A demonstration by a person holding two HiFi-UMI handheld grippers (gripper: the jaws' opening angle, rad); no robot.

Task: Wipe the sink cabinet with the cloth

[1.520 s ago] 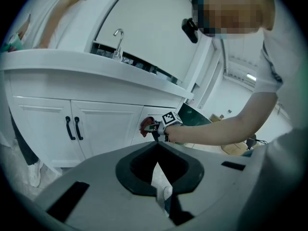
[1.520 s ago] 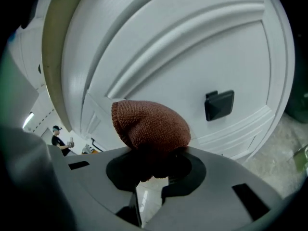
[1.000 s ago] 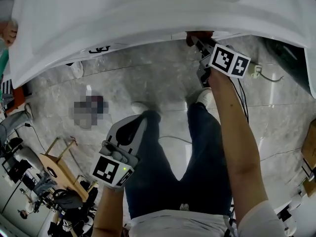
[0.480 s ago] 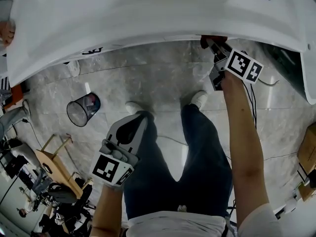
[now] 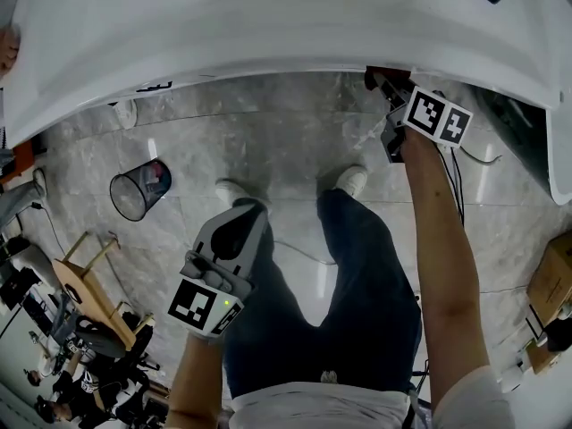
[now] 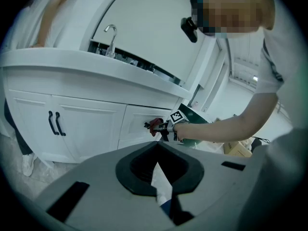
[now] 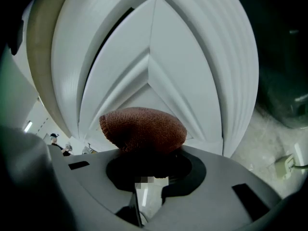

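Note:
The white sink cabinet (image 5: pixel 268 25) fills the top of the head view; the left gripper view shows its panelled doors (image 6: pixel 77 124) under the counter and a faucet (image 6: pixel 111 32). A rust-red knitted cloth (image 7: pixel 143 129) is pressed against a white door panel (image 7: pixel 159 66), with my right gripper (image 7: pixel 144 153) shut on it. From the head camera the cloth (image 5: pixel 379 75) sits just under the counter edge, the right gripper (image 5: pixel 391 92) behind it. My left gripper (image 5: pixel 238 226) hangs low by the person's thigh, jaws together and holding nothing.
A wire waste bin (image 5: pixel 140 189) stands on the marble floor at the left. Black door handles (image 6: pixel 55 123) sit on the left doors. A cable and plug (image 5: pixel 466 156) lie on the floor at the right. A wooden stool (image 5: pixel 85 284) and cardboard box (image 5: pixel 550 280) flank the person.
My right gripper has slid the cloth to the right along the cabinet under the counter edge. The left gripper has stayed by the thigh.

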